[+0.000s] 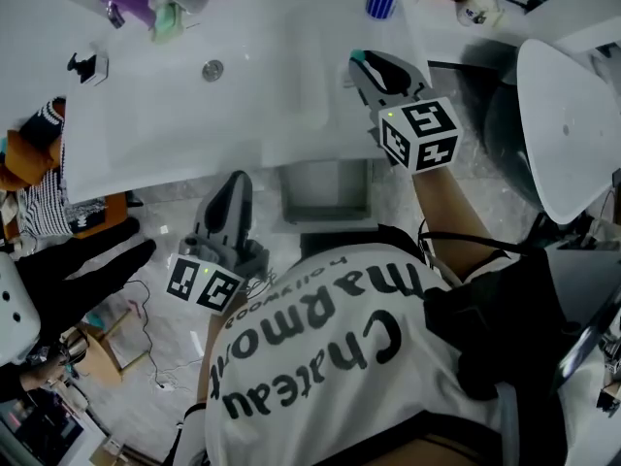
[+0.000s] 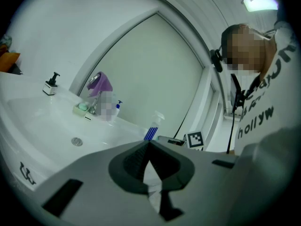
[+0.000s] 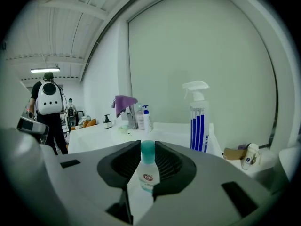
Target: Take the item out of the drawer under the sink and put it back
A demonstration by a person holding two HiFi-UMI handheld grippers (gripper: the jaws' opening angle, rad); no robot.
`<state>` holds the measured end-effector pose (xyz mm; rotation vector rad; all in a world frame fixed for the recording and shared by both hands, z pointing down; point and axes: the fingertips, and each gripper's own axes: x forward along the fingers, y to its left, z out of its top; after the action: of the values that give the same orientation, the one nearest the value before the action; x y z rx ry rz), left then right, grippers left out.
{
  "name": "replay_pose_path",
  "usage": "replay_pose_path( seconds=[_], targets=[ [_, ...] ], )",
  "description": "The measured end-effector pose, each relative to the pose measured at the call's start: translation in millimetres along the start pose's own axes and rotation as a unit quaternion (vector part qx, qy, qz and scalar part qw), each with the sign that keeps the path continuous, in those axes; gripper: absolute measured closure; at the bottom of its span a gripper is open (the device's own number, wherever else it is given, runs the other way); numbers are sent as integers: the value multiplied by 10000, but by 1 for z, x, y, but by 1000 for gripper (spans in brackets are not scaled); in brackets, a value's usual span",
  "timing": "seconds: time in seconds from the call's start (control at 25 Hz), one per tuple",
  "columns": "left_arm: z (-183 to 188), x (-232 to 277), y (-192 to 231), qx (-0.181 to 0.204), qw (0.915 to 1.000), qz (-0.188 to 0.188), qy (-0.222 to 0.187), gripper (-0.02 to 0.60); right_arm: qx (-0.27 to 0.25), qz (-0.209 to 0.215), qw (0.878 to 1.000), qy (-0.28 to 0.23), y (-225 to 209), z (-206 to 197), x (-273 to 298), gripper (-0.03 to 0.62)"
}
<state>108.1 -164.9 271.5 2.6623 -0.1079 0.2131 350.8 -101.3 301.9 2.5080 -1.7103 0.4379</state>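
Teal-capped bottle pinched by our right gripper over sink's right side | left gripper closed, empty | slick plastic may slip

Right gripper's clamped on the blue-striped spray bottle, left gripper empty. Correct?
No: the right gripper is clamped on a small teal-capped bottle; the blue-striped spray bottle stands free on the counter behind it, as the right gripper view shows. The left gripper is empty.
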Motion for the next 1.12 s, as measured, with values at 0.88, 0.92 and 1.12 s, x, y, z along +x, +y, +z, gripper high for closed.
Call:
replay_pose_path(
  seconds=[0.88,0.92,1.12],
  targets=[
    [8,-7,5,87,9998,-159,48,572,-206,-93,9997,34,6,-3,1,493],
    [7,-7,4,87,9998,-169,54,572,-212,-93,9997,42,6,-3,0,493],
    [6,-10,2,93,9998,-175,45,574,-247,-93,9996,41,8,-4,-3,493]
  ],
)
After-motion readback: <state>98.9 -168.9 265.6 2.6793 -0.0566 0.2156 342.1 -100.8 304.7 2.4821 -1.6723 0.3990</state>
